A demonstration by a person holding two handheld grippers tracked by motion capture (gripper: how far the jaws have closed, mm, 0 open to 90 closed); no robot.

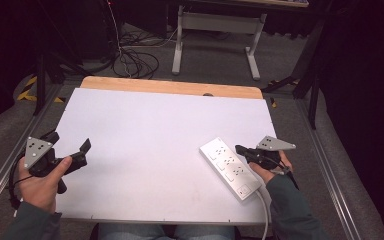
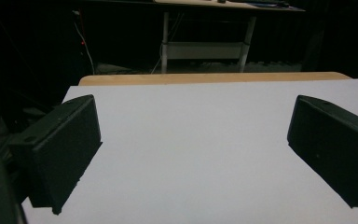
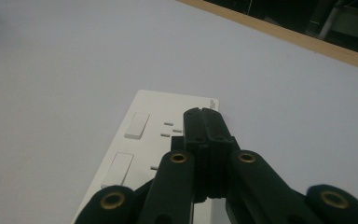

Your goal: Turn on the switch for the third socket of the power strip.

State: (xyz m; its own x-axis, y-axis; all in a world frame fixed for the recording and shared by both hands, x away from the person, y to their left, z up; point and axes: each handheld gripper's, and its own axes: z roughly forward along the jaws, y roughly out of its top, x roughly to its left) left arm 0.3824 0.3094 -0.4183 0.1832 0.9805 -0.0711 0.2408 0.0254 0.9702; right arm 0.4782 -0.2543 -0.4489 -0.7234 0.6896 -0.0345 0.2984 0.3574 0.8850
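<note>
While the right hand-held gripper (image 1: pixel 241 149) hovers closed, the power strip (image 1: pixel 230 167) lies diagonally, cable end toward the person.

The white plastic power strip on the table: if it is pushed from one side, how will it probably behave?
The white plastic power strip lies flat and long on the smooth white table top, so it would probably slide rather than tip or roll. Its rigid-looking body should stay stiff. The white cable at its near end hangs over the table edge and may drag it or make it pivot.

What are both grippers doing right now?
Left gripper: open, holding nothing.
Right gripper: shut, empty, over the white plastic power strip.
</note>
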